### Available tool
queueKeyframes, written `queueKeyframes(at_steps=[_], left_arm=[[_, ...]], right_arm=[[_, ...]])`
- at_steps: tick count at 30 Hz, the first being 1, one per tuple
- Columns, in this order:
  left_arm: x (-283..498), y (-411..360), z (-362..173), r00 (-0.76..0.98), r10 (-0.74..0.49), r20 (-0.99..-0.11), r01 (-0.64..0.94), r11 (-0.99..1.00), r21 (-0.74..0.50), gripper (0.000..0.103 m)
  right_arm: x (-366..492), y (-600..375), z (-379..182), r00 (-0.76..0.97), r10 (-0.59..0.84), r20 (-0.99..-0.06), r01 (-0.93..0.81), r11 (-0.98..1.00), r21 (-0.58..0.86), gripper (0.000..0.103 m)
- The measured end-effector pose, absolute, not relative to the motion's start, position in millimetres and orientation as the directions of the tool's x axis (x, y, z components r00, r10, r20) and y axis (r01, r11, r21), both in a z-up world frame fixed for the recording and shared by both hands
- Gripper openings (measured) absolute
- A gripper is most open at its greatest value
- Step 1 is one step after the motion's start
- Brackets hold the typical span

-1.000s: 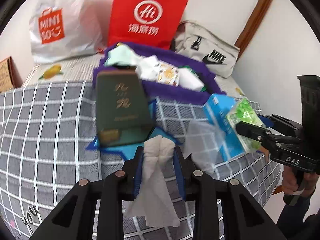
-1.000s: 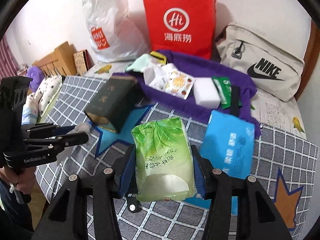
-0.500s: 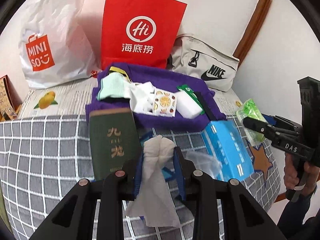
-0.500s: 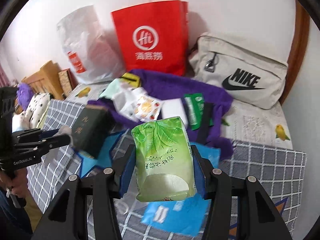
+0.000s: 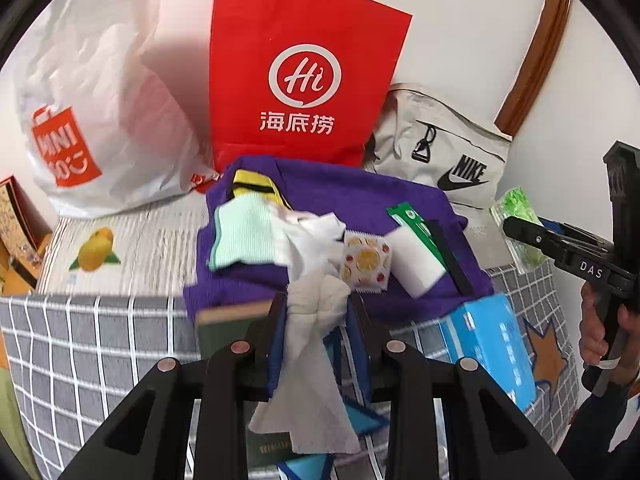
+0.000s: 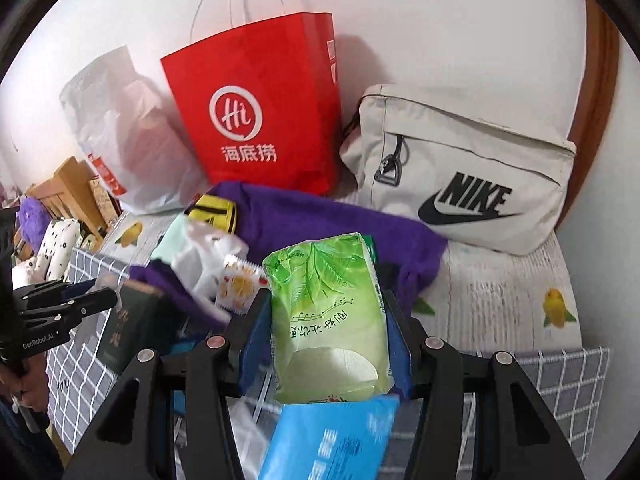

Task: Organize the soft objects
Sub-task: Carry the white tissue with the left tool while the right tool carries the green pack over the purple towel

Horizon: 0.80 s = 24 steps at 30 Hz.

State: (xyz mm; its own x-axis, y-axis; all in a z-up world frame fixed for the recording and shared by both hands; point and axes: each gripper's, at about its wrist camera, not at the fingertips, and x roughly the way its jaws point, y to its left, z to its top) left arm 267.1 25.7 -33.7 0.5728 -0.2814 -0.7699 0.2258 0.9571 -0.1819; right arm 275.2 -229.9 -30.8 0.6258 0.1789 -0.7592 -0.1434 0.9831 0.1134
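Gripping a crumpled white tissue (image 5: pixel 316 344), the left gripper (image 5: pixel 318 316) hangs just in front of the purple fabric cloth (image 5: pixel 352 200) on the bed. The right gripper (image 6: pixel 326 316), jaws clamped on a green plastic tissue pack (image 6: pixel 328 312), hangs over that cloth's right edge.

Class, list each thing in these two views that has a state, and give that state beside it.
Left tongs: shut on crumpled white tissue.
Right tongs: shut on green tissue pack, its dispensing hole open.
Red paper bag: upright.
Nike bag: zipped.
Blue tissue pack: lying flat.
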Motion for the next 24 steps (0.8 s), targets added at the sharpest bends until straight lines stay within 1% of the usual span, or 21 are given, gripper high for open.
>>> queueKeyframes(at_steps=[8, 12, 18, 24], left_arm=[[316, 25, -45, 0.553, -0.272, -0.788, 0.188, 0.962, -0.2, 0.028], [336, 20, -50, 0.542, -0.262, -0.798, 0.191, 0.964, -0.186, 0.028], [360, 11, -59, 0.528, -0.259, -0.809, 0.199, 0.963, -0.179, 0.028], [376, 5, -73, 0.501, -0.285, -0.817, 0.204, 0.956, -0.209, 0.028]], right_arm=[[326, -229, -47, 0.606, 0.195, -0.772, -0.158, 0.98, 0.123, 0.053], [354, -230, -60, 0.589, 0.203, -0.782, -0.175, 0.977, 0.122, 0.053], [386, -233, -91, 0.538, 0.189, -0.822, -0.153, 0.98, 0.125, 0.053], [401, -230, -121, 0.477, 0.202, -0.855, -0.161, 0.977, 0.141, 0.053]])
